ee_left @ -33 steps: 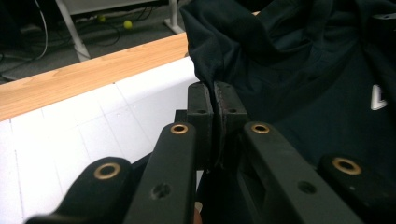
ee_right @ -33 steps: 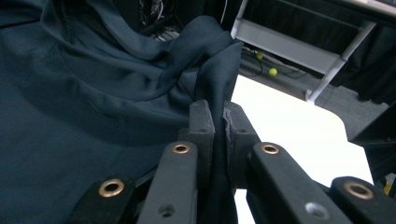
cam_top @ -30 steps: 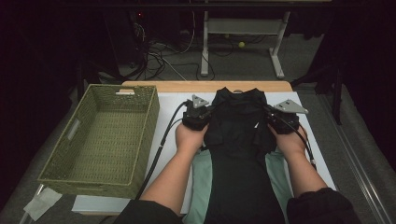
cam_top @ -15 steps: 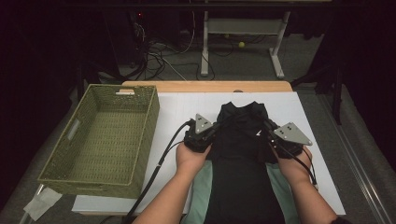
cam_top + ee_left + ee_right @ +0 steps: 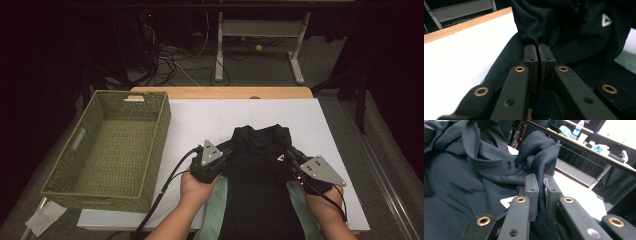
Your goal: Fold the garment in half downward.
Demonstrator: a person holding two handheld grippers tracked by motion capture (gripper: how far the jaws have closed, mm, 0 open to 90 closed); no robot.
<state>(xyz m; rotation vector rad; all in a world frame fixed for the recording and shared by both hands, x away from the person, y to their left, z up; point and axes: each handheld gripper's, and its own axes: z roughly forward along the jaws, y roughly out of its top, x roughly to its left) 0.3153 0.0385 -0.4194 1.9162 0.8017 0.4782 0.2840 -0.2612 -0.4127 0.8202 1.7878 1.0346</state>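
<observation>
A black garment (image 5: pixel 260 175) with a small white triangle logo (image 5: pixel 281 157) lies bunched on the white board, its lower part trailing toward the person. My left gripper (image 5: pixel 229 149) is shut on a fold at the garment's left side. In the left gripper view the pads (image 5: pixel 531 53) pinch black cloth (image 5: pixel 579 37) between them. My right gripper (image 5: pixel 291 152) is shut on the right side. The right gripper view shows a ridge of fabric (image 5: pixel 461 170) clamped in the right gripper (image 5: pixel 541 180).
An empty green woven basket (image 5: pixel 115 145) stands at the left of the white board (image 5: pixel 210 120). A pale green cloth (image 5: pixel 215 210) lies under the garment near the front edge. Beyond the wooden far edge (image 5: pixel 220 92) are cables and desk legs.
Both hands have drawn back toward the person, pulling the black garment from the far middle of the board toward the front. Both grips have stayed closed on the cloth.
</observation>
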